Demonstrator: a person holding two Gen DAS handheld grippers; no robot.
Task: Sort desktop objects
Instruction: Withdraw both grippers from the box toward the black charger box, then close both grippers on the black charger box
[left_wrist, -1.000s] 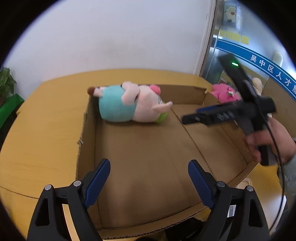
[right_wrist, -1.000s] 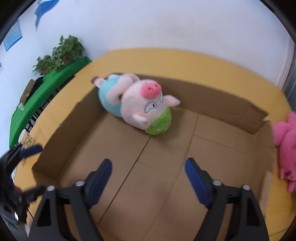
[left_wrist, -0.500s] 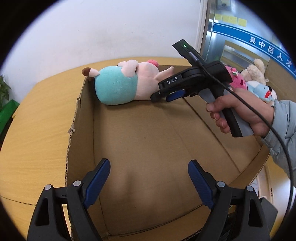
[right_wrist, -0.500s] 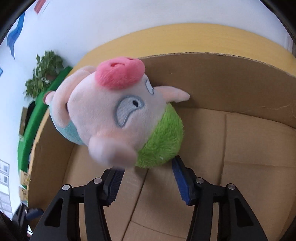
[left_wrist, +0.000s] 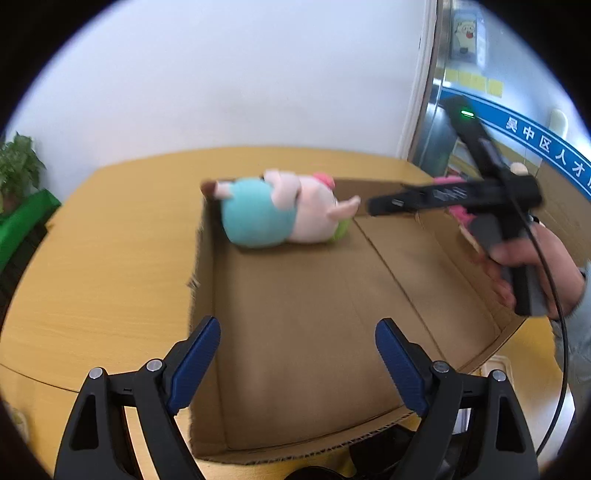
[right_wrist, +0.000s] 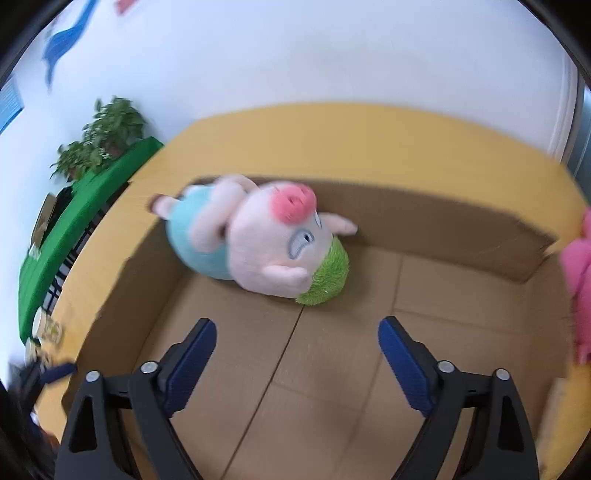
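Plush pig (right_wrist: 258, 240): pink, teal body, green patch at the head; lies on its side in the far left corner of the cardboard box (right_wrist: 461, 229), against the far wall. Box: open-topped, on the yellow tabletop (left_wrist: 110, 258). Pink plush (right_wrist: 580, 280): outside the box's right wall. Right gripper (right_wrist: 295, 354): jaws opening, nothing between them, above the box floor near the pig. Left gripper (left_wrist: 297, 354): jaws wide apart, empty, over the box's near end. Potted plant (right_wrist: 107, 136): far left.
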